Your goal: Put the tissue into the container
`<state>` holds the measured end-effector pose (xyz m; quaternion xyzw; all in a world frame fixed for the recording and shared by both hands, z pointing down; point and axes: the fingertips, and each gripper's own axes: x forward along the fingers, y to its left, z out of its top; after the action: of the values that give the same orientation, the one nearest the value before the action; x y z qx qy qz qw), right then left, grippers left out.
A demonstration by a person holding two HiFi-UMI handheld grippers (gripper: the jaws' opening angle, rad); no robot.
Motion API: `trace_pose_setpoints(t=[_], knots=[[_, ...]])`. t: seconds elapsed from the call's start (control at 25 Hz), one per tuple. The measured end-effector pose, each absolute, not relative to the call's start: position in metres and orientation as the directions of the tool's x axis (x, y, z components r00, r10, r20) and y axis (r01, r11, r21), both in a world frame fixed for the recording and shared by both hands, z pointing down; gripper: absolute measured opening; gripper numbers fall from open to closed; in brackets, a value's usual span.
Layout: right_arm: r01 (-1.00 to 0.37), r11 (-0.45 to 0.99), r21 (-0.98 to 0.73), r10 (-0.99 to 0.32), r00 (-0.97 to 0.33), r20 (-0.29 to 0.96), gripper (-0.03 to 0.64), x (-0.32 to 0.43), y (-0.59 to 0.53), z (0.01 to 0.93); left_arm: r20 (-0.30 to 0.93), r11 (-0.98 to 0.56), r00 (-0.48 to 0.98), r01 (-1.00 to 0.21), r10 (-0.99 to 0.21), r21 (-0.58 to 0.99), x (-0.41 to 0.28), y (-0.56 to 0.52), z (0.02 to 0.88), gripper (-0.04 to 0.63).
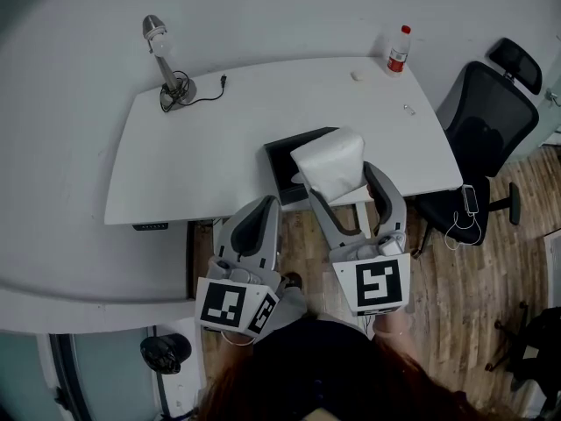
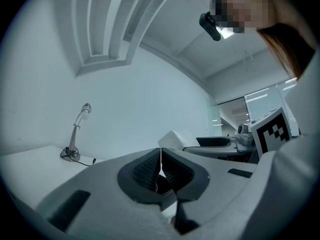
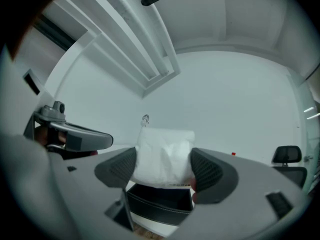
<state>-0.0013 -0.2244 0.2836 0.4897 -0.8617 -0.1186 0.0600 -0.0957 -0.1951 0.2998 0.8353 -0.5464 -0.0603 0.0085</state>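
The right gripper point(image 1: 341, 182) is clamped on the white tissue pack point(image 1: 328, 159), holding it over the black container point(image 1: 279, 158) at the near edge of the table point(image 1: 202, 147). The left gripper point(image 1: 261, 213) hangs beside it, off the table edge — jaws pressed together with nothing between them.

- The table point(image 1: 228, 139) stands against the wall, with the floor point(image 1: 456, 288) in front of it.
- The lamp point(image 1: 166, 64) stands on the table's far left corner, its cable point(image 1: 206, 95) lying to its right.
- The bottle point(image 1: 399, 51) stands upright on the far right corner.
- The chair point(image 1: 486, 121) stands off the table's right end.
- The container point(image 1: 285, 160) lies on the table at its front edge, right of the middle.
- The tissue pack point(image 1: 329, 163) sits between the jaws of the right gripper point(image 1: 340, 182), above the container's right part.
- The left gripper point(image 1: 266, 204) is just left of the right one, before the table's front edge, over the floor.
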Motion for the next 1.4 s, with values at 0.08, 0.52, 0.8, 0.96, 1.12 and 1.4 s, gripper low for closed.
trace_pose_setpoints(t=[0.08, 0.52, 0.8, 0.96, 1.12, 1.4], knots=[[-0.833, 0.488, 0.261, -0.863, -0.506, -0.001, 0.368, -0.005, -0.233, 0.287, -0.092, -0.404, 0.397, -0.911, -0.913, 0.085, -0.101, -0.203, 0.301, 0.025], [-0.851, 0.460, 0.252, -0.886, -0.457, 0.076, 0.367, -0.015, -0.272, 0.311, -0.080, -0.432, 0.425, -0.895, -0.902, 0.113, -0.118, -0.243, 0.308, 0.025], [-0.862, 0.448, 0.238, -0.894, -0.428, 0.136, 0.367, -0.018, -0.293, 0.331, -0.074, -0.447, 0.441, -0.885, -0.894, 0.130, -0.123, -0.263, 0.314, 0.025], [-0.865, 0.445, 0.231, -0.895, -0.416, 0.164, 0.367, -0.021, -0.303, 0.341, -0.069, -0.453, 0.448, -0.880, -0.891, 0.142, -0.127, -0.273, 0.317, 0.026], [-0.864, 0.446, 0.234, -0.892, -0.406, 0.200, 0.367, -0.024, -0.312, 0.351, -0.065, -0.456, 0.452, -0.876, -0.890, 0.157, -0.130, -0.283, 0.321, 0.025], [-0.864, 0.449, 0.228, -0.884, -0.392, 0.254, 0.367, -0.025, -0.323, 0.369, -0.053, -0.459, 0.458, -0.870, -0.887, 0.181, -0.133, -0.295, 0.330, 0.025]])
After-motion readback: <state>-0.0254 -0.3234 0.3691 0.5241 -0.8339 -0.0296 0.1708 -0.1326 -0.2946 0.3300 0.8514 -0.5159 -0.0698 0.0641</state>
